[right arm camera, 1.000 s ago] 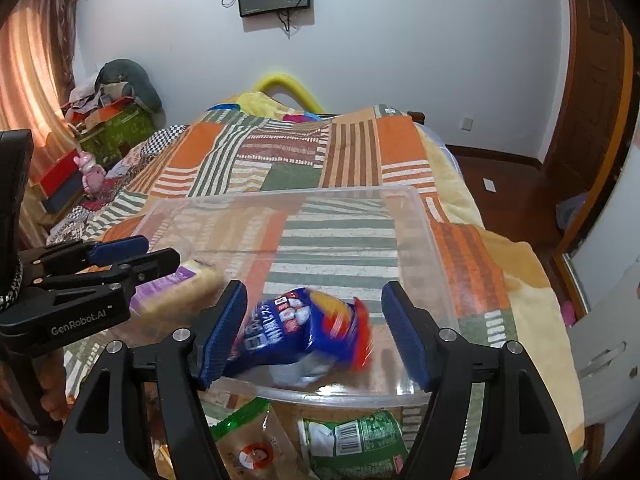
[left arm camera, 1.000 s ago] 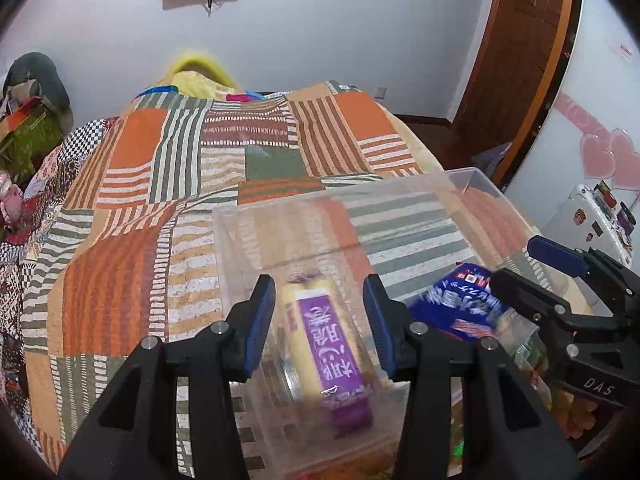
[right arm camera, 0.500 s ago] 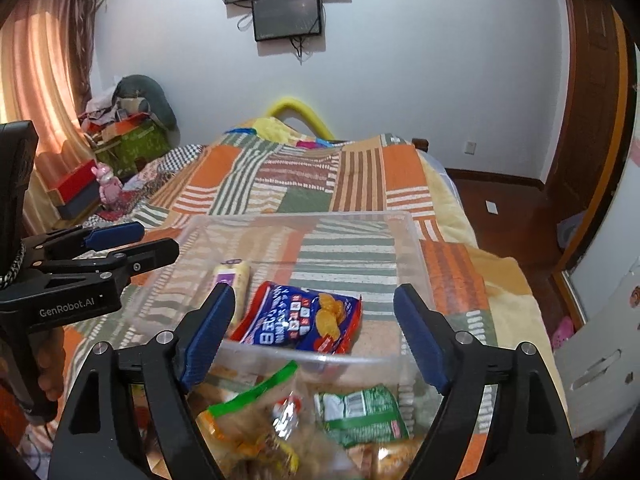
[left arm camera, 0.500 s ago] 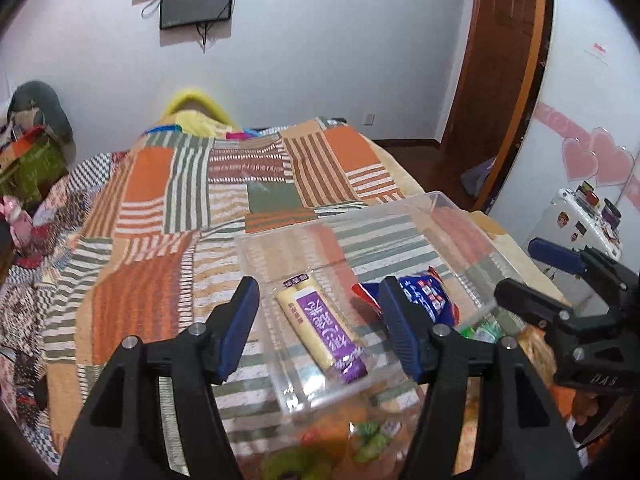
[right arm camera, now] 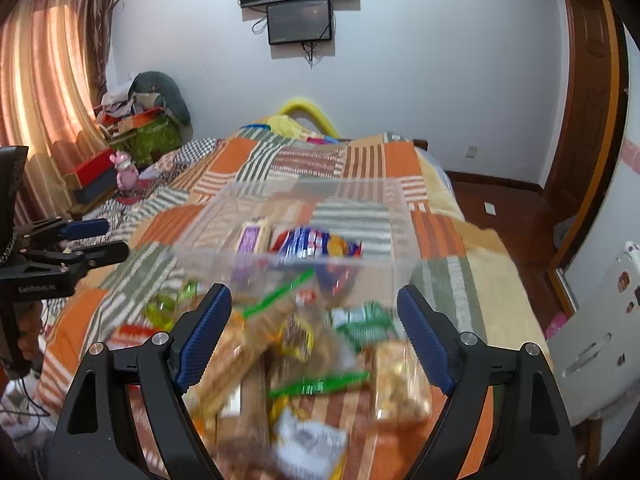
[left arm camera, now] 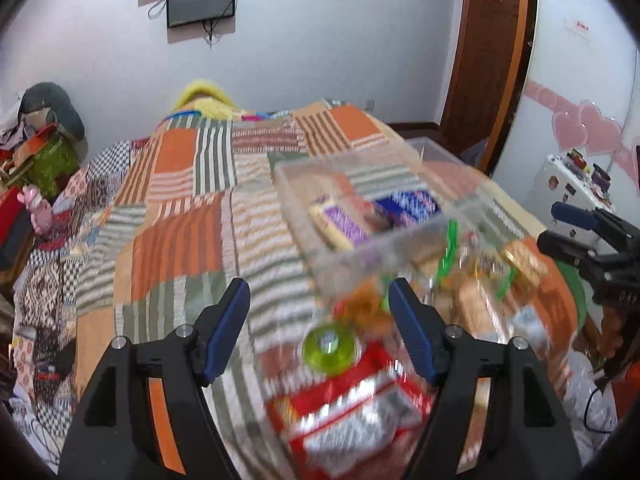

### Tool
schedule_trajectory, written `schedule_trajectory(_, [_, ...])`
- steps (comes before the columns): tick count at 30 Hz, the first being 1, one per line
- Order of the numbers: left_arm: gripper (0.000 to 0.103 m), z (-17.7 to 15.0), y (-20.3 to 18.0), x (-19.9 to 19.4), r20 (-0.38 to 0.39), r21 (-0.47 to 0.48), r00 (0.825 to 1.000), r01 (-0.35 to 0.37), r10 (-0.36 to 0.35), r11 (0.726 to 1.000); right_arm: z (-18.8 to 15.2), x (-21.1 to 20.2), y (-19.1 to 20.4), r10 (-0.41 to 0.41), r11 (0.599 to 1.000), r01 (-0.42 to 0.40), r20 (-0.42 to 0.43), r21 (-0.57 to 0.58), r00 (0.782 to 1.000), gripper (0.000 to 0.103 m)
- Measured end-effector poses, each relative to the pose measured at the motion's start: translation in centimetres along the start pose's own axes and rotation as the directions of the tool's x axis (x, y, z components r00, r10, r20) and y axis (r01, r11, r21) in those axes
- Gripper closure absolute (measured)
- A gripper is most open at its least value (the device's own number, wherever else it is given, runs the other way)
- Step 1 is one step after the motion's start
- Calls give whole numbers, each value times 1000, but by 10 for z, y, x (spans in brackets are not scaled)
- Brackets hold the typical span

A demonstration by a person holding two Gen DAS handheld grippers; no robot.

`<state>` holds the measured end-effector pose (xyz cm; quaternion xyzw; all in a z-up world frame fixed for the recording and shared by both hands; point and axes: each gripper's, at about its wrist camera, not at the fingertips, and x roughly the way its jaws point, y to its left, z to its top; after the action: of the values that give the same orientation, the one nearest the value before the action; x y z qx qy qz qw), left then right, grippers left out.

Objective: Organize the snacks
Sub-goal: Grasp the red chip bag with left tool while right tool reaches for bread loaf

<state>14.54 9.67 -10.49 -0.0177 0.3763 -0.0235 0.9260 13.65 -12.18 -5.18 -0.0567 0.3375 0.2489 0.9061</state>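
Observation:
A clear plastic bin (left arm camera: 384,160) (right arm camera: 400,204) sits on the patchwork bedspread. Inside lie a yellow bar with a purple label (left arm camera: 340,226) (right arm camera: 252,238) and a blue snack bag (left arm camera: 408,204) (right arm camera: 316,242). A blurred pile of loose snacks lies in front of the bin: a red packet (left arm camera: 352,412), a green round tub (left arm camera: 328,346), zip bags with green seals (right arm camera: 316,386), a golden pack (right arm camera: 400,380). My left gripper (left arm camera: 320,334) is open and empty over the pile. My right gripper (right arm camera: 314,338) is open and empty above the zip bags.
The striped orange and green bedspread (left arm camera: 180,236) spreads to the left and beyond the bin. Boxes and a pink toy (right arm camera: 126,170) stand by the curtain. A white appliance (left arm camera: 568,184) stands at the right, a wooden door (right arm camera: 588,100) behind.
Both grippers have let go of the yellow bar and the blue bag inside the bin, then pulled back and up toward the loose snack pile. Both now stand wider open.

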Motion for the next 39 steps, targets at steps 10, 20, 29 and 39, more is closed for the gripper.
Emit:
schedule_trajectory(10, [20, -57, -9, -3, -85, -56, 996, 25, -30, 998, -32, 1, 15, 20, 999, -17, -69, 43, 997, 20])
schedule_trajectory(20, [14, -70, -23, 38, -164, -118, 986, -2, -18, 993, -40, 16, 31, 56, 997, -48, -116, 68, 992, 20])
schedule_trajectory(29, [10, -88, 2, 44, -194, -133, 981, -49, 23, 990, -39, 29, 43, 89, 994, -80, -135, 75, 987, 20])
schedule_trajectory(39, [0, -101, 28, 60, -210, -268, 975, 18, -76, 963, -43, 50, 54, 113, 992, -101, -187, 75, 976, 21])
